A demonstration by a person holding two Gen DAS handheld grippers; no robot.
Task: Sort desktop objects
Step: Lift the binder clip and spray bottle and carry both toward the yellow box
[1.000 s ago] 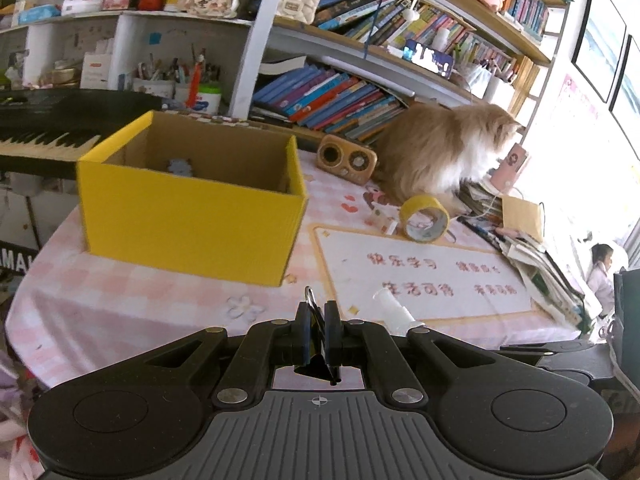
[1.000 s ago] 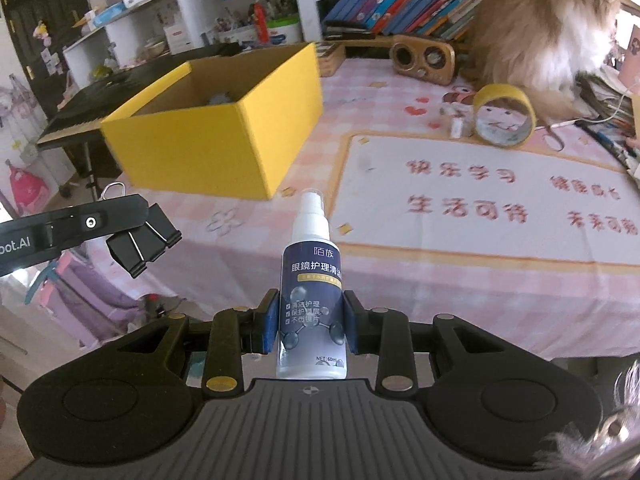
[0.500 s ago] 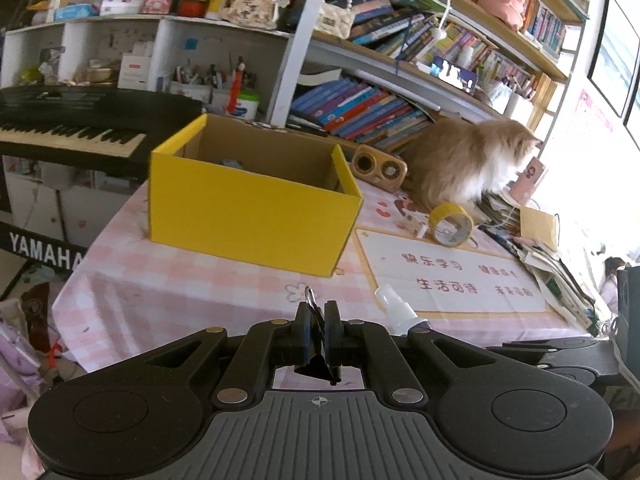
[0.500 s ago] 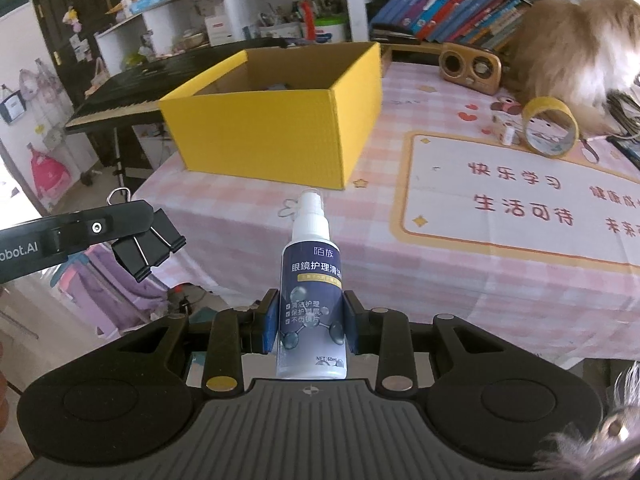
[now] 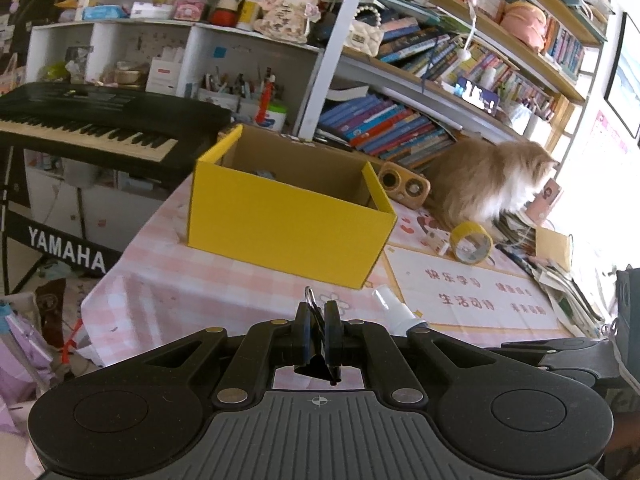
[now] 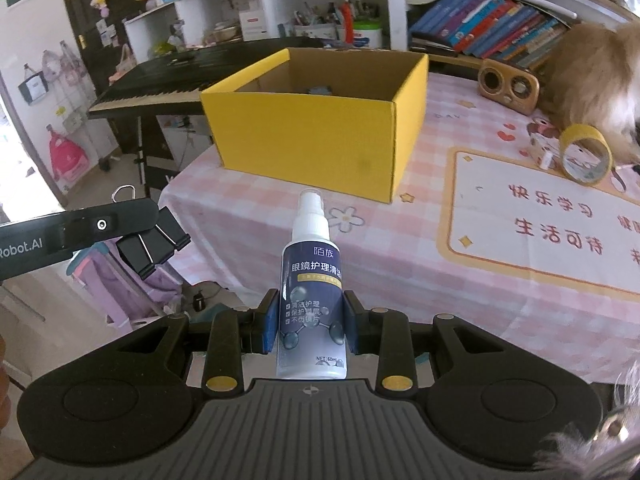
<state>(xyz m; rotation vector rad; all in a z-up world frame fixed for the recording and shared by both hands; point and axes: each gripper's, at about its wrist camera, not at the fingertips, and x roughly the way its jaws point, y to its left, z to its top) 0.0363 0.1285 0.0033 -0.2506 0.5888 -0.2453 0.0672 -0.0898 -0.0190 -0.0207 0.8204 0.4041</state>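
Spray bottle point(image 6: 310, 304), white plastic with a dark glossy label, stands upright pinched between the right gripper point(image 6: 310, 322)'s 2 blue pads. Left gripper point(image 5: 318, 334) is clamped on a black metal binder clip point(image 6: 152, 246), seen broadside only from the right wrist. Yellow cardboard box point(image 5: 288, 232) sits ahead on the table.

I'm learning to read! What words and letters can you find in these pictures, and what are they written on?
"YAMAHA": on the stand of the black keyboard.
"Robot.AI", its start cut off: on the left gripper arm.
"眼鏡护理清洁", "NET: 60ml": on the spray bottle; its small checklist is too blurred.
"快乐学习", "生活可待": on the desk mat.
"DAY": on the tablecloth.
Book spines: too small to read.
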